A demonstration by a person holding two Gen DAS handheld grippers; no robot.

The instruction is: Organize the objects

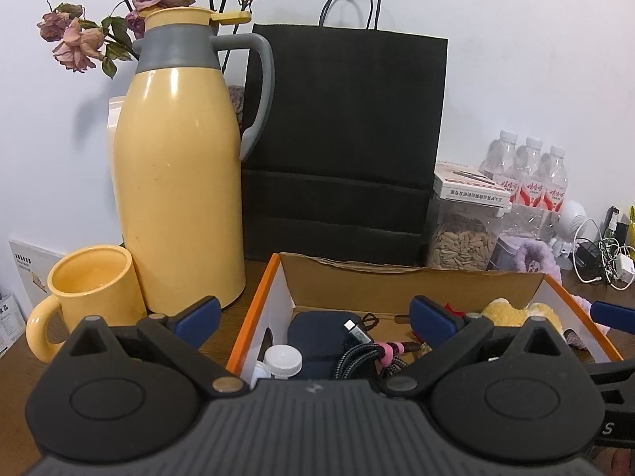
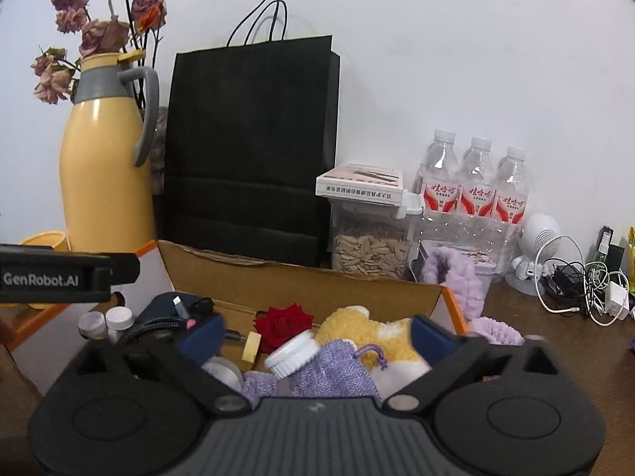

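Low in both frames my jaws stand spread with nothing between them: the right gripper (image 2: 315,331) over the purple pouch (image 2: 317,373) and white jar (image 2: 291,353), the left gripper (image 1: 315,317) over the braided cable (image 1: 357,351). All sit inside the orange-edged box (image 2: 450,301) at centre. I'd lower gently and pick one loose item, staying clear of the box walls. Upper left stands the yellow flask (image 1: 178,182).

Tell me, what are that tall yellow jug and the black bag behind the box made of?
The yellow jug looks like glossy plastic, maybe coated metal: light glints off its smooth body. The black bag looks like matte paper: flat fold creases, no shine, thin cord handles.
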